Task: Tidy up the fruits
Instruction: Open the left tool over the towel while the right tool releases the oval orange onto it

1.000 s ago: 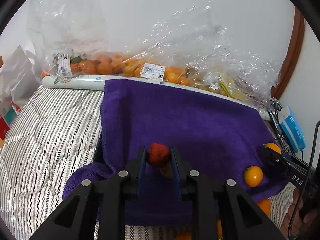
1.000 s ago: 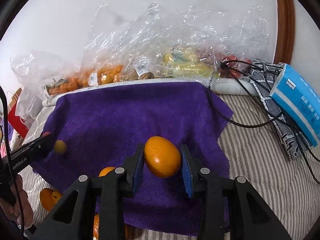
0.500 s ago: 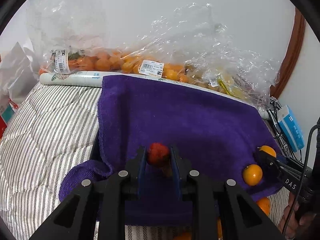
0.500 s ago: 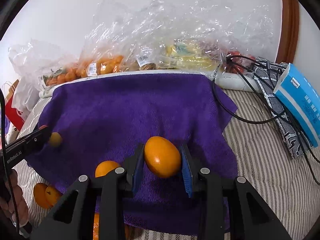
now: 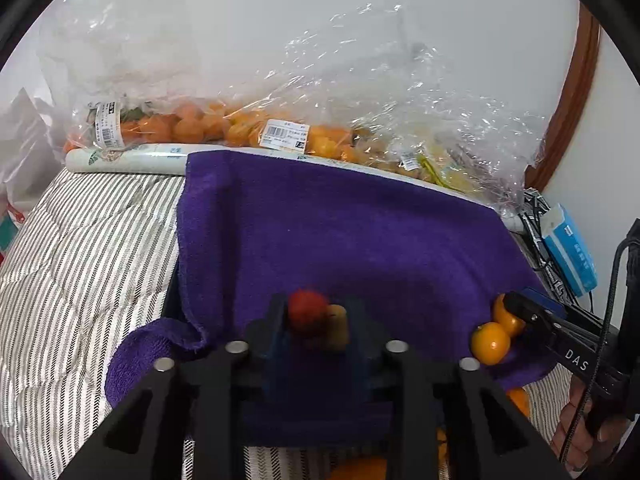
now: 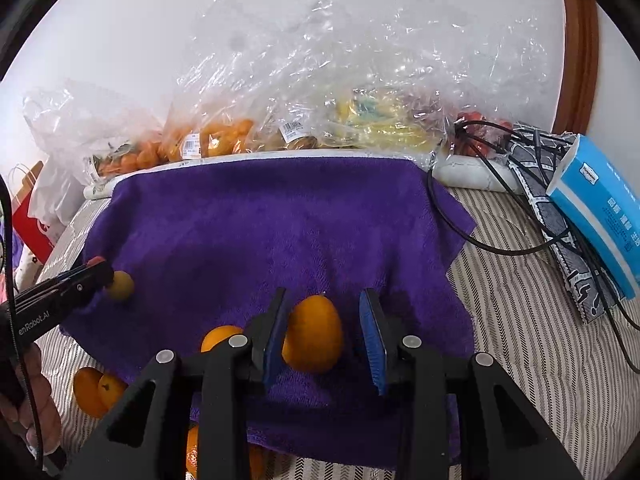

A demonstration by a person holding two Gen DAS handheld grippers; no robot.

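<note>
Reading "DAS" on right claw (image 5: 520, 312), barcode label (image 5: 285, 135) on orange bag (image 5: 208, 124)

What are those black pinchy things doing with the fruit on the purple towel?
A person is sorting fruit with a pincher tool in each hand. The left gripper has a small red fruit and a little tan one between its jaws, which have just been opening. The right gripper has also just been opening around an orange fruit, with a gap on one side. Both fruits sit low over the purple towel. More oranges lie by its near edge, and bagged fruit waits along the wall.
</note>
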